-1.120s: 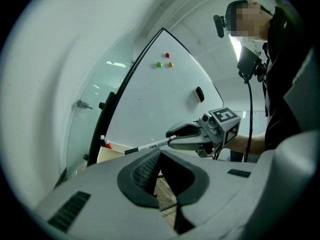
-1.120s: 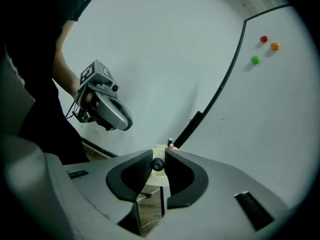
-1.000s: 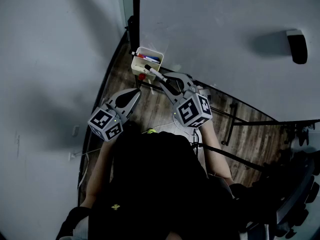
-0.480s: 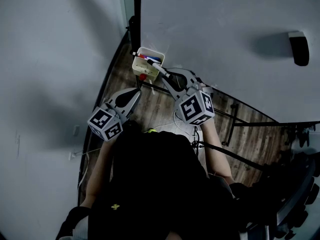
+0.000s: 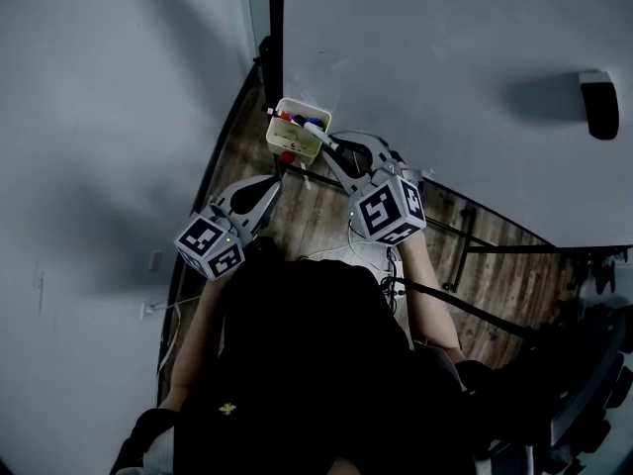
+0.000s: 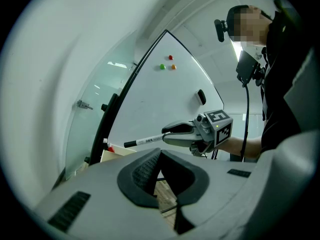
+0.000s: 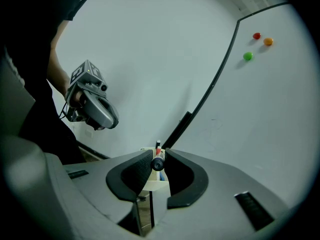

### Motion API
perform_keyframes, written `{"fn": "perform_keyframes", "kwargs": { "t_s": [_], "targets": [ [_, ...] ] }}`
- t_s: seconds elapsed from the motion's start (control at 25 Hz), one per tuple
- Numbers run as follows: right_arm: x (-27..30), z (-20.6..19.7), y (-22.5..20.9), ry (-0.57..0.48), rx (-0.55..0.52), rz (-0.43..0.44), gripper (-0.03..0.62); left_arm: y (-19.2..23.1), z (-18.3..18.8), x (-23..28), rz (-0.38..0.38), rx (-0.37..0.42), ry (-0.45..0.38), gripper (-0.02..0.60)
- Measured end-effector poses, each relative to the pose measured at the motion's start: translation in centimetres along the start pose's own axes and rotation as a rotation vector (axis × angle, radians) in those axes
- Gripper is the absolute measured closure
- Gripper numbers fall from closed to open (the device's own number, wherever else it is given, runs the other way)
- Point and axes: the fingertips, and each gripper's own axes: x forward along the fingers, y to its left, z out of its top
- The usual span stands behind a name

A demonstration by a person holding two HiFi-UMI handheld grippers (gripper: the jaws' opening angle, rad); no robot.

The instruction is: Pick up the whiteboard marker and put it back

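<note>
A whiteboard marker, white with a black cap, is clamped in my right gripper, which is shut on its body. In the head view its capped end sits over the cream marker box hanging at the whiteboard's lower corner; the box holds red and blue markers. The right gripper view looks down the marker's butt end toward the box just beyond my right gripper. My left gripper hangs lower left of the box, level, jaws together and empty.
The whiteboard carries a black eraser and red, orange and green magnets. A grey wall stands left, a black stand bar by the box. Wooden floor and cables lie below.
My right gripper has carried the marker up and forward, so its capped end now sits over the box instead of beside it. The left gripper has stayed put.
</note>
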Motion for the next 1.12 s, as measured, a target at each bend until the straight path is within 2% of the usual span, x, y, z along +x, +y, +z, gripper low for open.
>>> {"fn": "perform_keyframes", "kwargs": {
  "t_s": [0.4, 1.12],
  "targets": [
    [2.1, -1.2, -0.7, 0.021, 0.036, 0.014, 0.513, 1.4, 0.1, -0.5, 0.014, -0.017, 0.005, 0.560],
    [5.4, -2.8, -1.5, -0.009, 0.144, 0.039, 0.513, 2.3, -0.4, -2.0, 0.061, -0.061, 0.079, 0.560]
  ]
}}
